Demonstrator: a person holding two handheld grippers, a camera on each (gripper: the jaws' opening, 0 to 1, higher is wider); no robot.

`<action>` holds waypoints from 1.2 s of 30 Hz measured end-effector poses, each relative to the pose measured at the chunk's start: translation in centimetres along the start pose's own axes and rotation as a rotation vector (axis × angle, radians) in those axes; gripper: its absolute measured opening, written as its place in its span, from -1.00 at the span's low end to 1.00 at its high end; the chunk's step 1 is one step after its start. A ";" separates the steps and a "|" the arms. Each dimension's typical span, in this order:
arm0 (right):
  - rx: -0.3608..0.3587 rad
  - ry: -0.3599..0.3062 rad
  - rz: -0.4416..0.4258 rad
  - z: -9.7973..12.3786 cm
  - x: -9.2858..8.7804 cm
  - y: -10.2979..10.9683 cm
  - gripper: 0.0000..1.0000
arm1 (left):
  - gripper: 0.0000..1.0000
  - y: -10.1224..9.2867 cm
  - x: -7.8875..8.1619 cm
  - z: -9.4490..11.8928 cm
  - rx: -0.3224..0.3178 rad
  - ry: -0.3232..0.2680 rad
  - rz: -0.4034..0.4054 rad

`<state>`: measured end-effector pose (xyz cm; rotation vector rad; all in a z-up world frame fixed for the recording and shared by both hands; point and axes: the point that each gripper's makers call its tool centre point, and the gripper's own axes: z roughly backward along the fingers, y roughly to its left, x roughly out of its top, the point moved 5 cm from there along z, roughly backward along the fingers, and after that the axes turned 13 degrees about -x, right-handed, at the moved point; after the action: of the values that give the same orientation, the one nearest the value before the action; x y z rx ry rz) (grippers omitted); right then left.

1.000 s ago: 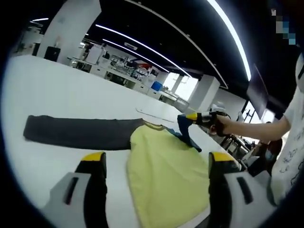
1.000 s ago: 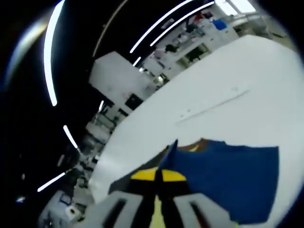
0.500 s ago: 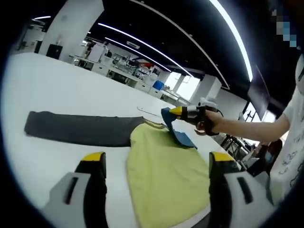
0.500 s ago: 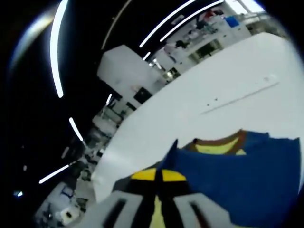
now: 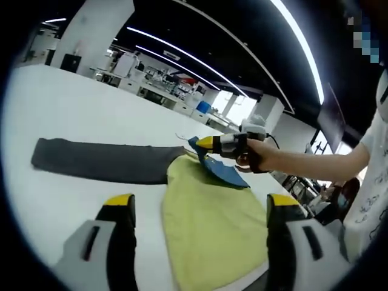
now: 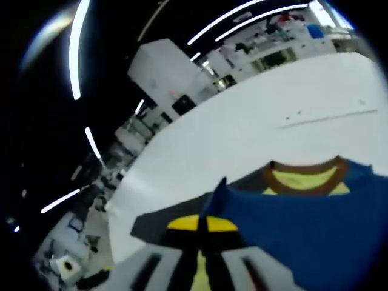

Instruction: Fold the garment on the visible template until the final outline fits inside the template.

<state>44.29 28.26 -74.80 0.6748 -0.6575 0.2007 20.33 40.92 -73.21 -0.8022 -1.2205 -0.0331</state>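
On the white counter [image 5: 73, 115], the right hand-held gripper [image 5: 203, 143] pinches the blue sleeve [image 5: 224, 172]; lay it flat across the yellow body [image 5: 212, 224]. Left hand-held gripper [image 5: 200, 203] gapes wide, empty.

No text, label, brand, number or sign can be read in either view. Dark marks that may be lettering run down the person's white shirt [image 5: 371, 200] at the right edge of the left gripper view, but they are too small and blurred to make out.
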 end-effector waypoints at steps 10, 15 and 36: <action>-0.022 0.074 0.005 -2.8 -2.6 0.5 -1.00 | 0.73 0.3 0.0 0.2 0.013 -0.001 0.012; -0.039 0.103 0.027 -3.9 -3.6 0.1 -1.00 | 0.72 0.5 0.0 0.2 0.016 -0.005 0.017; 0.081 0.008 0.329 -2.3 -3.9 1.0 -0.05 | 0.73 0.4 0.0 0.2 0.010 -0.005 0.029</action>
<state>42.04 30.66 -78.08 0.6402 -0.7539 0.5361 20.35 41.33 -73.47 -0.8111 -1.2128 -0.0014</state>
